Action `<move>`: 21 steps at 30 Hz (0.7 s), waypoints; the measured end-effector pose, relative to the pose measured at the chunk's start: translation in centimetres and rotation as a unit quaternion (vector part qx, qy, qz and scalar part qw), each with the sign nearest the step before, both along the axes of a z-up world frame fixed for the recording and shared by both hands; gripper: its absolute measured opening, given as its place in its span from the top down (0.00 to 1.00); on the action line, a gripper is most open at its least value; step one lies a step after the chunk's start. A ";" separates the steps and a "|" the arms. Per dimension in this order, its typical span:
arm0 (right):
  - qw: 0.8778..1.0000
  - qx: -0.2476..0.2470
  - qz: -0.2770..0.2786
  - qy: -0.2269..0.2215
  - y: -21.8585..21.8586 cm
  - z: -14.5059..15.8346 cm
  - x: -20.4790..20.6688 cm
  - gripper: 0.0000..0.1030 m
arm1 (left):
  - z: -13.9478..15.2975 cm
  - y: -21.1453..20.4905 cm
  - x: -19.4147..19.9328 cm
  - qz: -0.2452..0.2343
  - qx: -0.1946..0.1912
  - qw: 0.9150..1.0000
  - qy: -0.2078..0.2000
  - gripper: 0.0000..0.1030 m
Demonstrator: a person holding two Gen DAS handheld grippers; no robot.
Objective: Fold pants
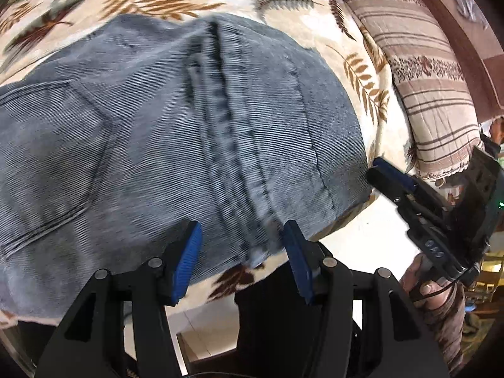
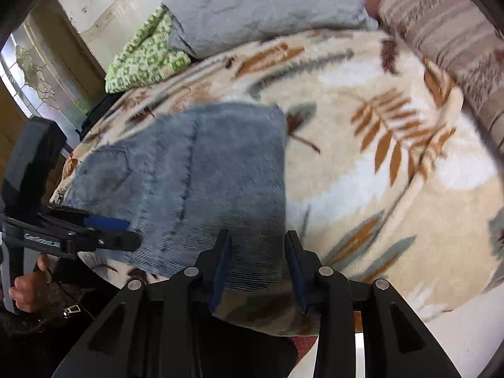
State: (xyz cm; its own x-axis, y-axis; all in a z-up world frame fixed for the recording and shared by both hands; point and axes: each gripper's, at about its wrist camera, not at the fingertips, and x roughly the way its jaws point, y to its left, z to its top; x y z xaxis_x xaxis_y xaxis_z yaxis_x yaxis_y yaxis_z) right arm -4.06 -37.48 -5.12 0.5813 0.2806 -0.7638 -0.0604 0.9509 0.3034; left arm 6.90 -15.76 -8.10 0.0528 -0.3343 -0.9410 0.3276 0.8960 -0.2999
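1. At the far left of the right wrist view, a person's hand holds the left gripper, which reaches in over the near-left corner of the pants. White lettering runs along its black body, too blurred to read with any certainty.
2. The pants lie on the leaf-print blanket near its front edge, already folded into a compact, roughly rectangular bundle, with a back pocket showing towards the left and a long stitched seam down the middle.
3. In the left wrist view, the left gripper's jaws stand apart over the near edge of the bundle, where the thick seam ends; the blue pads do not press on the cloth, so nothing is held.
4. The cloth looks like ribbed denim or corduroy: soft, fairly heavy, not slippery or fragile. I judge it will drape and sag rather than keep its shape, so both ends of one edge, taking all layers, are the best hold.
5. The right gripper hangs over the near-right corner with jaws parted and nothing pinched.
6. Furthest right lies a striped pillow. Pale characters on the right gripper's body in the left wrist view are unreadable.
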 end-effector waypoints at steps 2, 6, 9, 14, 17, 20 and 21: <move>1.000 -0.011 0.008 -0.016 1.3 1.4 0.0 0.61 | 0.6 1.5 0.0 0.005 -0.010 1.000 0.005 0.48; 0.997 -0.037 0.044 -0.043 5.7 3.2 0.3 0.50 | 1.6 4.9 0.5 0.026 -0.033 0.999 0.016 0.46; 0.994 -0.053 0.084 -0.049 10.4 3.5 0.7 0.44 | 2.6 8.4 0.6 0.046 -0.043 0.998 0.009 0.44; 0.982 -0.095 0.157 -0.049 18.8 3.3 1.3 0.41 | 4.4 16.7 1.0 0.086 -0.063 0.994 -0.005 0.38; 0.972 -0.118 0.194 -0.055 23.5 3.0 1.2 0.38 | 4.9 22.6 1.8 0.125 -0.074 0.989 -0.005 0.37; 0.963 -0.138 0.224 -0.064 27.9 2.6 1.1 0.36 | 5.1 28.2 3.4 0.161 -0.084 0.983 0.001 0.37; 0.959 -0.146 0.235 -0.067 29.7 2.4 1.0 0.35 | 5.1 29.6 3.9 0.169 -0.085 0.982 0.003 0.37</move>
State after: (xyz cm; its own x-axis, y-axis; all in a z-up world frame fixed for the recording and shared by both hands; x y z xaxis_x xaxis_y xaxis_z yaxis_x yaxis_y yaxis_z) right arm -3.04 -7.79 -2.72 0.5414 0.3209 -0.7771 -0.5221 0.8528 -0.0117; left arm 10.84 13.87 -3.01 0.1824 -0.4512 -0.8736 0.0182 0.8899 -0.4558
